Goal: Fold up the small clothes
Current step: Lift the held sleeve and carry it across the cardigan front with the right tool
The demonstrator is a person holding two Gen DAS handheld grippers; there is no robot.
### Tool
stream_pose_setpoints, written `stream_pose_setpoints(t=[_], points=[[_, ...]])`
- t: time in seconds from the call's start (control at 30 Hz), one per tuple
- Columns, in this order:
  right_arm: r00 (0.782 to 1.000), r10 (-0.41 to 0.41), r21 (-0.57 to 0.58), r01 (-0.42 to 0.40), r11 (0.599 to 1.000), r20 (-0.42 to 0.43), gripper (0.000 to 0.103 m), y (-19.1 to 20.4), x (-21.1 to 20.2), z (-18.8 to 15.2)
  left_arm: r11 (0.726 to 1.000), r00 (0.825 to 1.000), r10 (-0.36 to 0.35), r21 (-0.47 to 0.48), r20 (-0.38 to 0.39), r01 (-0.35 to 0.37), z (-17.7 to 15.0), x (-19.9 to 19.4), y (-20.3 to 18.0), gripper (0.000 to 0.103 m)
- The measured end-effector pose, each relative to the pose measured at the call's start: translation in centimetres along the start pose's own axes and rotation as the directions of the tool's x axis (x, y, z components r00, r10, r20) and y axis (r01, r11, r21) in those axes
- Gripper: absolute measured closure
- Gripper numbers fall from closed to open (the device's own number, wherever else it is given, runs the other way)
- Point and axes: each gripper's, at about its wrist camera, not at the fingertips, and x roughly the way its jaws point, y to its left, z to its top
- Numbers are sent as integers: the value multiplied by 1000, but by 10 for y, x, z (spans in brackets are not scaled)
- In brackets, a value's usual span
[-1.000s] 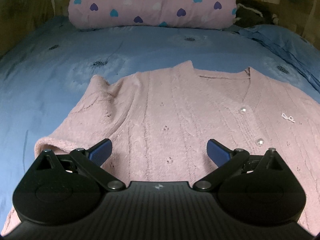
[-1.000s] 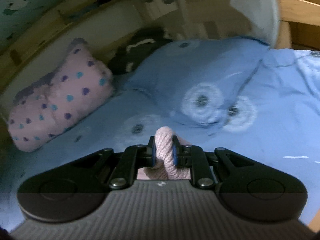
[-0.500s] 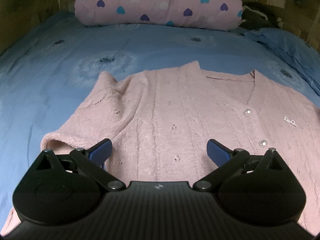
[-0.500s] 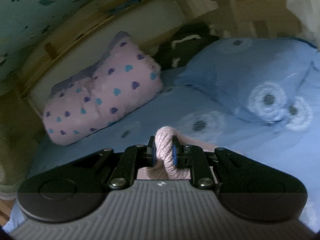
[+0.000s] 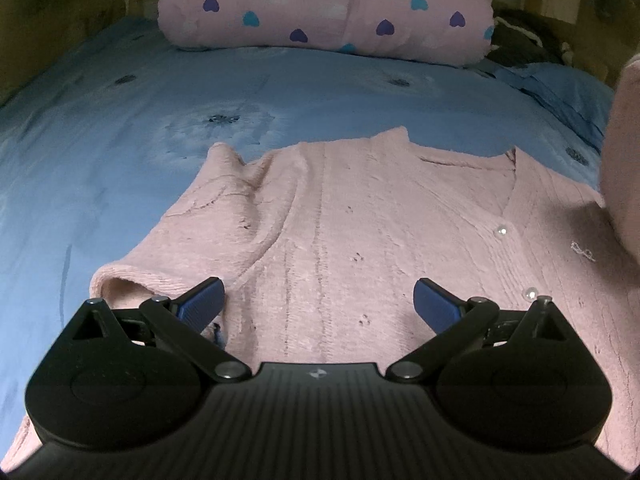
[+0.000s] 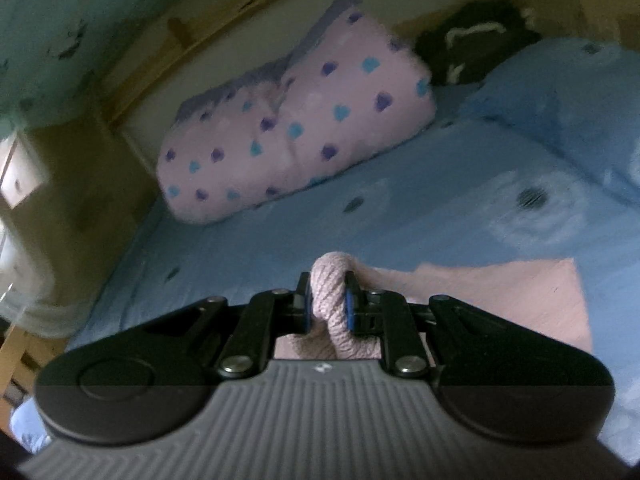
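We judge the fold barely begun. The pink knit cardigan (image 5: 352,232) lies front up and mostly flat on the blue bed (image 5: 120,128), its neckline toward the far end and its left sleeve (image 5: 168,256) spread out to the side, not yet brought in. Our right gripper (image 6: 329,304) has its jaws clamped on a bunched roll of the pink knit, most likely the right sleeve or its cuff, lifted off the bed; in the left wrist view that lifted cloth (image 5: 624,152) hangs at the right edge above the cardigan's body. Our left gripper (image 5: 318,300) hovers over the near part of the garment with its jaws wide apart, gripping nothing.

What is left, as we read it: lay the lifted sleeve across the chest, fold in the left sleeve, then fold the body and smooth it.

Counting what shows: one cardigan, two pearl buttons (image 5: 501,232) visible on its front, one small trim (image 5: 582,250) on the chest, one pink heart-print pillow (image 5: 328,4) at the far end, one blue pillow (image 6: 568,96) on the right, and one dark bundle (image 6: 472,48) beyond it that we cannot identify.
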Motion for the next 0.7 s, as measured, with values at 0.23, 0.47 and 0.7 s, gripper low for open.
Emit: stream_pose_setpoints(t=[0.23, 0.47, 0.7], points=[[992, 38, -21, -41, 999, -123, 85, 21, 57, -45, 1000, 1000, 11, -21, 2, -11, 1, -2, 8, 1], [976, 63, 5, -64, 998, -209, 85, 25, 103, -80, 999, 1000, 17, -43, 0, -17, 3, -1, 13, 1], [963, 78, -10, -84, 996, -258, 74, 29, 125, -90, 999, 1000, 18, -51, -1, -18, 3, 0, 16, 1]])
